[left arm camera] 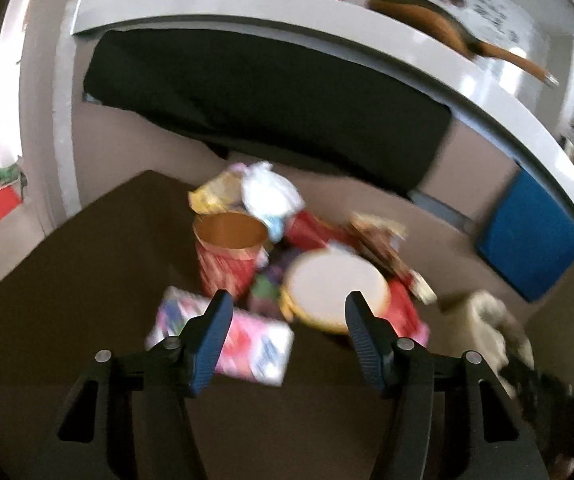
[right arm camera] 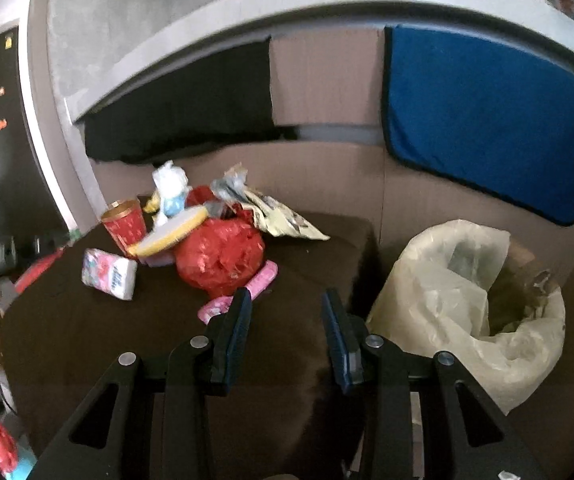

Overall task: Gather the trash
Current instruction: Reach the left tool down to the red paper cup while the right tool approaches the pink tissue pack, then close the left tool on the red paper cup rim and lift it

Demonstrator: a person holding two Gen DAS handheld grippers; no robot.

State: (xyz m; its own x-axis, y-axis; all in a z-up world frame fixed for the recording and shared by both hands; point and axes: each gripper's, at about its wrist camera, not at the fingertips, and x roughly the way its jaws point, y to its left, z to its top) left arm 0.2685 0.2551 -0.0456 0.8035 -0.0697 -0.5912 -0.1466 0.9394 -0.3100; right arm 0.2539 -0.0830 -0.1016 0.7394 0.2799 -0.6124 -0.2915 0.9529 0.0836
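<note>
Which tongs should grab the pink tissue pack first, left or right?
Left, probably. The left tongs stand open and empty with the pink tissue pack just ahead, by one finger. The right tongs, also empty, face the table edge beside the lined trash bin, with the pack far off.

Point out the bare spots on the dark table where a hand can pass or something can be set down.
Free: the near strip of the dark table, in front of the pink tissue pack, and the near right corner beside the lined bin. The left edge beyond the red paper cup is bare too. Crowded: the far middle, where cup, round lid, red bag and wrappers pile together.
</note>
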